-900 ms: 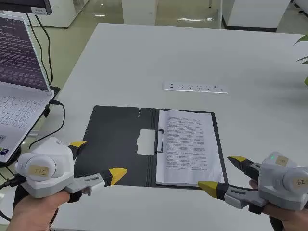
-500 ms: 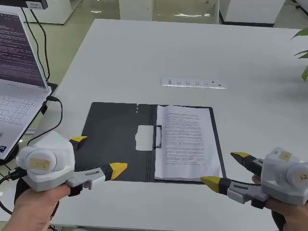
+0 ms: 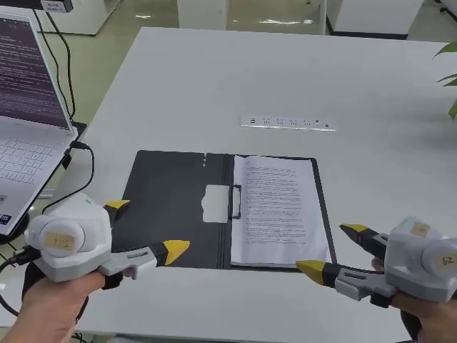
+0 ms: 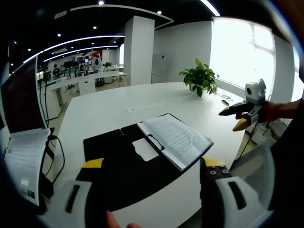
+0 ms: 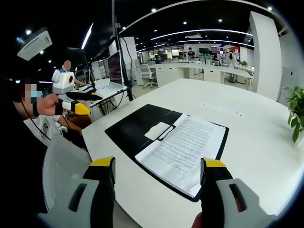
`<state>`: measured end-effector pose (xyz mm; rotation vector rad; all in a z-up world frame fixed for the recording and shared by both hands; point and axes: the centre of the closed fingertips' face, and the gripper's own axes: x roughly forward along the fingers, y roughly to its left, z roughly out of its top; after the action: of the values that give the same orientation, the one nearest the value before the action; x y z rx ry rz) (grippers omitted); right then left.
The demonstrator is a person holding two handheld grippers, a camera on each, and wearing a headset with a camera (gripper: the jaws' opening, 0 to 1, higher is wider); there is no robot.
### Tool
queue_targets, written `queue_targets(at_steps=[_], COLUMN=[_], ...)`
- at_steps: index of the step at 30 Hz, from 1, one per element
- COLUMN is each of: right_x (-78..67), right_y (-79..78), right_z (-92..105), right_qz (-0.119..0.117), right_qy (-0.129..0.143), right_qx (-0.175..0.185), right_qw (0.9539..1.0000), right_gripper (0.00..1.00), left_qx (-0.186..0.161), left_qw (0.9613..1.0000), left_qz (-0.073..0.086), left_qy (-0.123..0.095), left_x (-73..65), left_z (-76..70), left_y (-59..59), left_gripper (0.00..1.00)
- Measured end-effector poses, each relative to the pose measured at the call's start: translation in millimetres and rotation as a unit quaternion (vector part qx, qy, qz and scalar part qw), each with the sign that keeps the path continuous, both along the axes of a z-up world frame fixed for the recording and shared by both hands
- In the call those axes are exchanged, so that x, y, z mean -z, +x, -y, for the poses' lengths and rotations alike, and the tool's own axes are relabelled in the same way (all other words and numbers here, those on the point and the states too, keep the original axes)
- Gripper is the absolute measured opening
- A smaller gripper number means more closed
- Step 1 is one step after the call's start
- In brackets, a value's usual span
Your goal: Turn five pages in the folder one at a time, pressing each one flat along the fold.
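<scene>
L hand-held gripper (image 3: 146, 228) & R hand-held gripper (image 3: 332, 249), jaws apart, hover by open folder (image 3: 171, 207), prob. not touching.

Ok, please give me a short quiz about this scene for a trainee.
1. True or false: the left gripper is shut on a page.
2. In the head view, on which half of the open folder does the paper stack lie?
3. What lies on the table beyond the folder? A) power strip B) mug C) scissors
Key: 1 false, it is open and holds nothing; 2 the right half; 3 A.
</scene>
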<state>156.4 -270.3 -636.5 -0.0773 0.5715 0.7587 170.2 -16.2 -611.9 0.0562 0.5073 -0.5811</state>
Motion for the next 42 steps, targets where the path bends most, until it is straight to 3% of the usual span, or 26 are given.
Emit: queue_targets(at_steps=[26, 42], right_x=[0.9, 2.1], right_y=[-0.3, -2.5], right_z=[-0.8, 5.1], right_qz=[0.000, -0.003], right_qy=[-0.001, -0.001], right_qx=[-0.002, 0.010], right_qw=[1.0000, 0.9999], right_gripper=[0.72, 0.73], left_qx=[0.006, 0.026], left_qw=[1.0000, 0.9997], left_qz=[0.000, 0.000], left_qy=[-0.001, -0.002], left_x=[-0.8, -0.1], left_z=[2.3, 16.3], left_y=[0.9, 12.7], left_gripper=[0.80, 0.80])
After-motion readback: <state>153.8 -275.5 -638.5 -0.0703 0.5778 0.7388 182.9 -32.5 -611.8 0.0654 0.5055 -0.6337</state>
